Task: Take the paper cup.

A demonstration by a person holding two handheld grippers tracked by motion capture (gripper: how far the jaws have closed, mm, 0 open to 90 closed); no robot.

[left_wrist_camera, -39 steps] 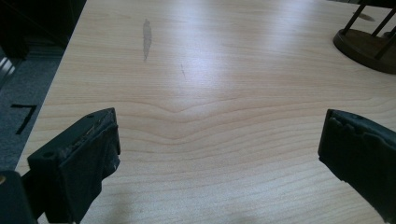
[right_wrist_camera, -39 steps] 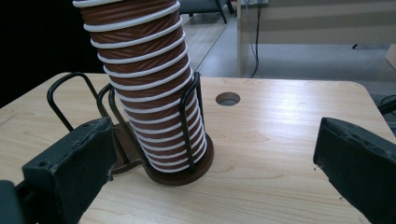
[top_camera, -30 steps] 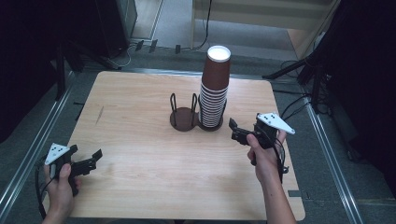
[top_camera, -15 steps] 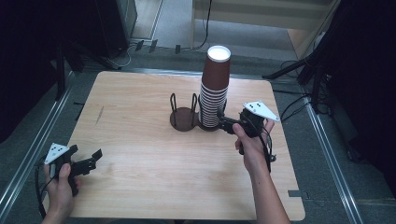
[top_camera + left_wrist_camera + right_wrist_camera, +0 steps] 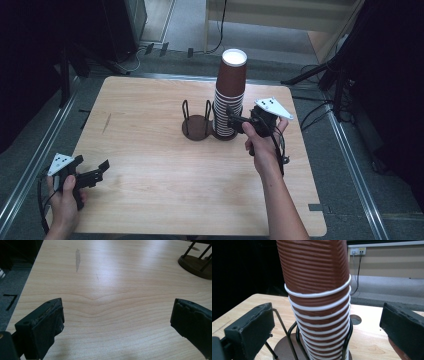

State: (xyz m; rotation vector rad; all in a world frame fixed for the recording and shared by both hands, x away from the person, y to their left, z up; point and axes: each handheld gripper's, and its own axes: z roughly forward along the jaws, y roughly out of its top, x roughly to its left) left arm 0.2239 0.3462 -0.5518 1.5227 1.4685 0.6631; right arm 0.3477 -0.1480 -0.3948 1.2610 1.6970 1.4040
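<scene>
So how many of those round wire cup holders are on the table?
2, side by side mid-table: the empty holder on the left, and the holder with the cup stack right beside it, where the right gripper reaches.

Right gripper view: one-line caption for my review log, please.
Open right claw lined up on a tall stack of ribbed brown paper cups standing upside down in a dark wire holder on the wooden table.

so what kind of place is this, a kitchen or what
More likely a lab or recording space than a kitchen: a bare wooden table on metal floor rails, cables trailing over grey carpet, dark stands around it, and a wall socket behind the stack of cups.
</scene>
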